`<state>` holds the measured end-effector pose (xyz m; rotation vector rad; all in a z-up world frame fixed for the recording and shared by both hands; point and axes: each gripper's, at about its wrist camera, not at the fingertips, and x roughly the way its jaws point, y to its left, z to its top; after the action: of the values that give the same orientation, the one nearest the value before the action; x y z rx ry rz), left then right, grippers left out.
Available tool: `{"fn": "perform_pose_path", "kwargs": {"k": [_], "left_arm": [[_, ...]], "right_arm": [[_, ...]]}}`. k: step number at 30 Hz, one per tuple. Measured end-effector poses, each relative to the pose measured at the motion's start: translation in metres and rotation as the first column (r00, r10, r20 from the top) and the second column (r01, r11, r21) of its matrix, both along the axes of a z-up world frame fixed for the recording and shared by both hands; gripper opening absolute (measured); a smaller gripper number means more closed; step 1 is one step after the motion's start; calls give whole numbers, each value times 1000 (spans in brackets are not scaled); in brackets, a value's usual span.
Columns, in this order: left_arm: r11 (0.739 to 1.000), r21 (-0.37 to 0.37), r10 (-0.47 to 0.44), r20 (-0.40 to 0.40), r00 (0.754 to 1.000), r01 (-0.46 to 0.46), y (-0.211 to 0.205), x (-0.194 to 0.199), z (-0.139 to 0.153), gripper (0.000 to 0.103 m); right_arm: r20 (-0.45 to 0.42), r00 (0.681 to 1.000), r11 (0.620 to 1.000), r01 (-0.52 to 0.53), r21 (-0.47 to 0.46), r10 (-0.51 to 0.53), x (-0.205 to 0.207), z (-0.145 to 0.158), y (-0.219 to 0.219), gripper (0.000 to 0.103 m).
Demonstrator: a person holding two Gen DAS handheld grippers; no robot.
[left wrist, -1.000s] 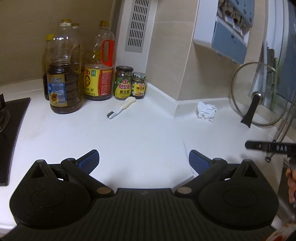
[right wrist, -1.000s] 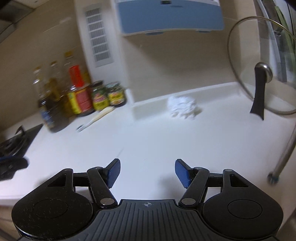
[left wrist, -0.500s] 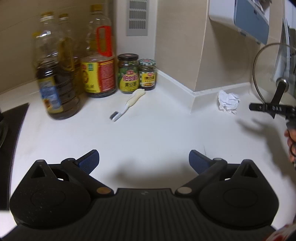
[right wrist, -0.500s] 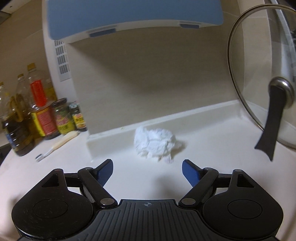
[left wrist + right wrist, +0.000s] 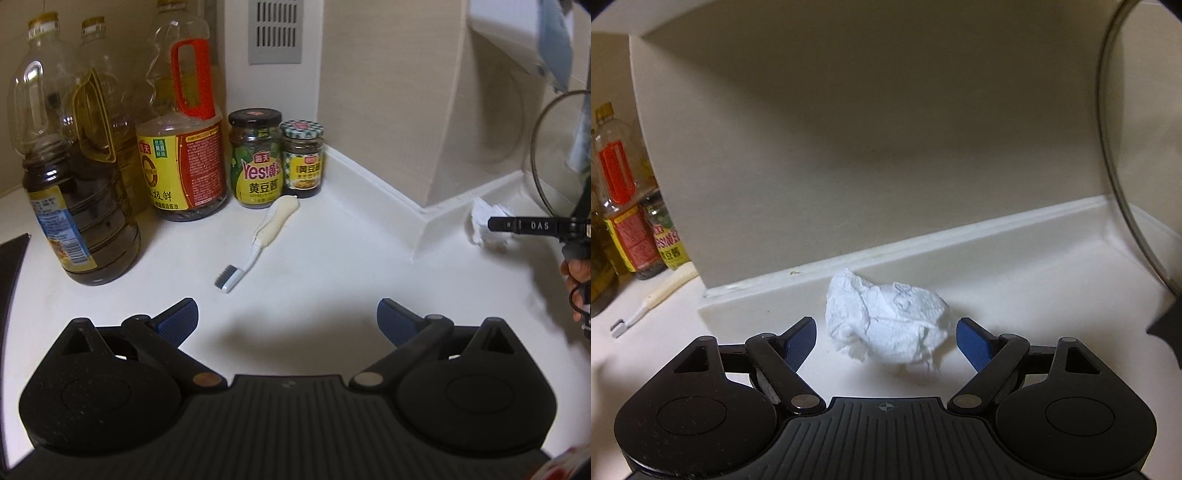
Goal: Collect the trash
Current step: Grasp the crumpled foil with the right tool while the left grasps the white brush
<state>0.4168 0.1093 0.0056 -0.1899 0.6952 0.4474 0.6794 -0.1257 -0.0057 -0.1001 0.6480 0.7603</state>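
Observation:
A crumpled white tissue [image 5: 886,321] lies on the white counter [image 5: 1034,295] just in front of the low backsplash ledge. My right gripper [image 5: 886,326] is open and low over the counter, its blue pads [image 5: 801,339] on either side of the tissue without pressing it. In the left wrist view the same tissue [image 5: 484,221] shows at the far right, partly behind the right gripper's black finger [image 5: 517,224] and a person's hand [image 5: 576,273]. My left gripper [image 5: 288,314] stands open over bare counter, nothing between its fingers.
Several oil and sauce bottles [image 5: 181,147] and two jars [image 5: 256,162] crowd the back left corner. A small brush [image 5: 258,243] lies in front of them. A glass pot lid [image 5: 1115,184] leans at the right. The dark hob edge [image 5: 11,266] is at the far left.
The right gripper has advanced to the tissue, which now sits between its pads, and its jaws stand wider. The left gripper has moved closer to the bottles and the brush.

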Motion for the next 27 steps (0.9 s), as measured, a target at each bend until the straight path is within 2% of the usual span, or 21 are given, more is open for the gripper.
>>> {"fn": "perform_pose_path", "kwargs": {"k": [2, 4, 6, 9, 12, 20, 22, 27], "left_arm": [[1000, -15, 4, -6, 1000, -4, 7, 7, -4, 102], [1000, -26, 3, -11, 1000, -3, 12, 14, -8, 102], [999, -33, -2, -12, 1000, 2, 16, 20, -11, 102], [999, -32, -16, -9, 1000, 16, 20, 29, -13, 102], [999, -25, -26, 0, 1000, 26, 22, 37, -14, 102], [995, 30, -96, -11, 995, 96, 35, 65, -19, 102], [992, 40, -118, -23, 993, 119, 42, 74, -22, 100], [984, 73, -157, -59, 986, 161, 64, 97, -30, 86]], "right_arm": [[5, 1000, 1000, -6, -6, 6, 3, -3, 5, 83], [10, 1000, 1000, -16, -17, 17, 5, -6, 9, 78], [11, 1000, 999, -19, -32, 19, 7, -9, 12, 58], [-2, 1000, 999, -8, -47, 8, 11, -13, 13, 43], [9, 1000, 998, -7, -55, 8, 7, -14, 12, 35], [31, 999, 999, -13, -35, 15, -27, 10, -8, 32], [31, 999, 999, -37, -27, 37, -38, 16, -11, 32], [26, 997, 998, -68, -16, 68, -59, 22, -17, 32]]}}
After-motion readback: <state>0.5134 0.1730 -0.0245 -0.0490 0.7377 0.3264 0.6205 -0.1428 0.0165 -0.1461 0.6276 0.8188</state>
